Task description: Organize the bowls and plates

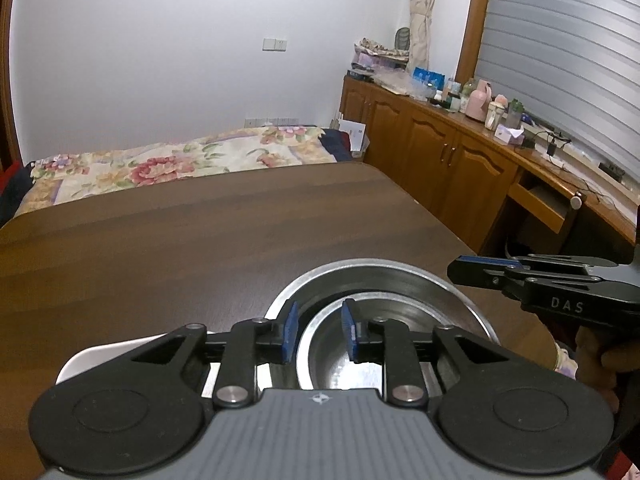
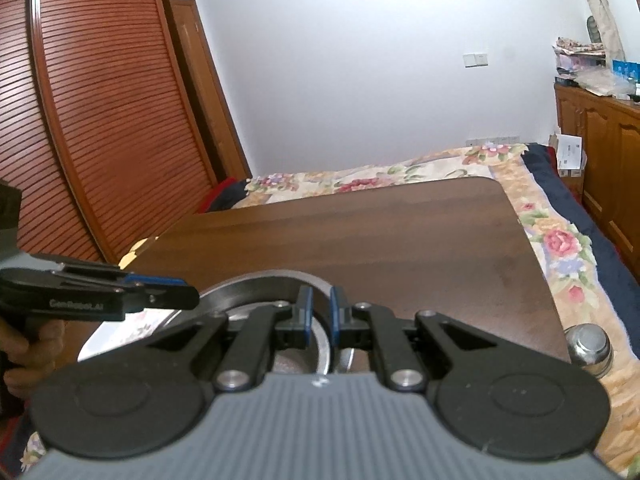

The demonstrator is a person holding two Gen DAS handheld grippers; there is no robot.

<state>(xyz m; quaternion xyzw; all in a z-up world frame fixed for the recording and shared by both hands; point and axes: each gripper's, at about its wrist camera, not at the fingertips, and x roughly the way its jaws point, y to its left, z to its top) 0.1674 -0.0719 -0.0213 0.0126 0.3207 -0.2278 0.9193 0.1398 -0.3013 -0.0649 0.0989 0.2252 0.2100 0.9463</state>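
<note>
On the dark wooden counter [image 1: 200,232], a small round steel bowl [image 1: 340,368] sits nested in a wider steel bowl [image 1: 420,280], apparently for stacking. The left tool [image 1: 320,330] hovers released over the small bowl's rim; the right tool [image 2: 319,314] clenches a steel rim.

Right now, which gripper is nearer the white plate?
Left. The left gripper hangs just above the white plate; the right gripper is over the steel bowl beside it.
</note>
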